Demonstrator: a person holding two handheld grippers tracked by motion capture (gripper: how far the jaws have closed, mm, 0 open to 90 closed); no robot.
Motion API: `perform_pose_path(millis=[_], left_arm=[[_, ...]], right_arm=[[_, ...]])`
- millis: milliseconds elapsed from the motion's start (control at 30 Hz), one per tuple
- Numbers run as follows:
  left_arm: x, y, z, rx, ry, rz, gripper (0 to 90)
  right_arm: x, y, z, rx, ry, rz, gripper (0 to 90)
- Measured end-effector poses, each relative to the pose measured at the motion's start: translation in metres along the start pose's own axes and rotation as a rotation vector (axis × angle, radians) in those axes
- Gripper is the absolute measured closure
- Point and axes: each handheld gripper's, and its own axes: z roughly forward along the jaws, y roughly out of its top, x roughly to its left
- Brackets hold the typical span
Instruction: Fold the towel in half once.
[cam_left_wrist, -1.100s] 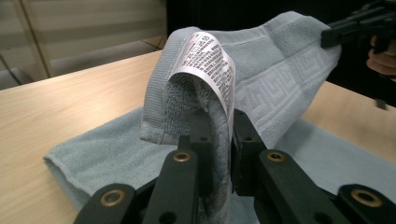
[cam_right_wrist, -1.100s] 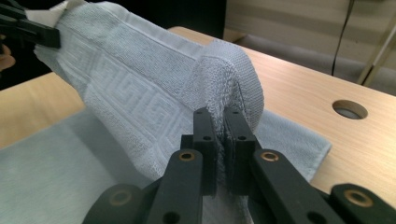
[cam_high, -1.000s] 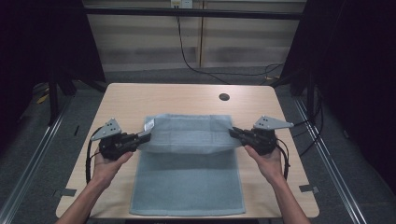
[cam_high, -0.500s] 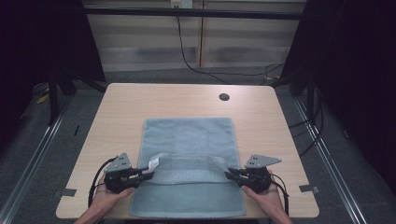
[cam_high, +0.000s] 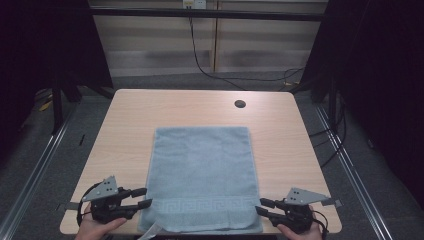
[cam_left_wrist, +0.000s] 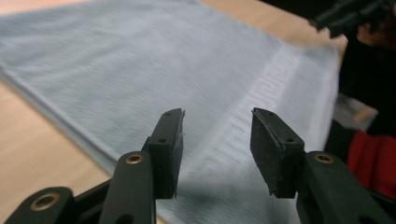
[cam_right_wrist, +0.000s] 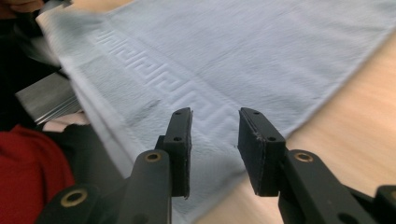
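Note:
A light blue towel with a key-pattern border lies flat on the wooden table, its bordered edge at the near side. My left gripper rests at the towel's near left corner and my right gripper at its near right corner. Both have just been opening. In the left gripper view the jaws of my left gripper stand apart over the towel with nothing pinched. The right gripper view shows my right gripper with its jaws parted above the border of the towel.
A round cable hole sits near the table's far right. A black cable hangs behind the table. Metal floor rails run along both sides. The person's red clothing is close below the near edge.
Both grippers carried the towel's lifted edge from mid-table toward the near edge and down, laying it over the lower layer. Their jaws then opened and let the towel go.

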Motion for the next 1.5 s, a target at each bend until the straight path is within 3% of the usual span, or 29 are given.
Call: perform_pose_path(millis=[100, 133, 233, 433, 667, 800, 1033, 1100, 1200, 1333, 1500], left_arm=[[0.008, 0.002, 0.007, 0.011, 0.031, -0.017, 54.5], [0.017, 0.005, 0.017, 0.037, 0.054, -0.027, 54.8], [0.025, 0.009, 0.026, 0.059, 0.076, -0.036, 56.3], [0.051, 0.025, 0.054, 0.099, 0.130, -0.072, 54.3], [0.072, 0.041, 0.082, 0.125, 0.119, -0.095, 50.4], [0.081, 0.049, 0.099, 0.141, 0.138, -0.092, 47.9], [0.090, 0.047, 0.119, 0.180, 0.171, -0.079, 47.0], [0.090, 0.044, 0.122, 0.202, 0.175, -0.058, 46.9], [0.089, 0.040, 0.121, 0.192, 0.153, -0.052, 46.7], [0.084, 0.036, 0.121, 0.177, 0.135, -0.031, 46.9], [0.075, 0.034, 0.122, 0.180, 0.092, -0.039, 46.8]], right_arm=[[-0.005, 0.002, -0.001, -0.024, -0.013, 0.012, 65.0], [-0.010, 0.007, 0.005, -0.014, -0.016, 0.007, 64.5], [-0.016, 0.013, 0.016, 0.001, -0.015, -0.001, 64.4], [-0.044, 0.044, 0.059, 0.035, -0.013, -0.012, 59.9], [-0.066, 0.068, 0.098, 0.070, -0.004, 0.012, 53.4], [-0.077, 0.081, 0.118, 0.099, 0.010, 0.023, 50.7], [-0.088, 0.093, 0.147, 0.120, -0.022, 0.030, 48.8], [-0.088, 0.092, 0.150, 0.133, -0.026, 0.025, 48.5], [-0.087, 0.082, 0.154, 0.166, -0.031, 0.030, 46.8], [-0.083, 0.077, 0.146, 0.182, -0.023, 0.025, 46.8], [-0.079, 0.069, 0.133, 0.188, -0.024, 0.023, 46.8]])
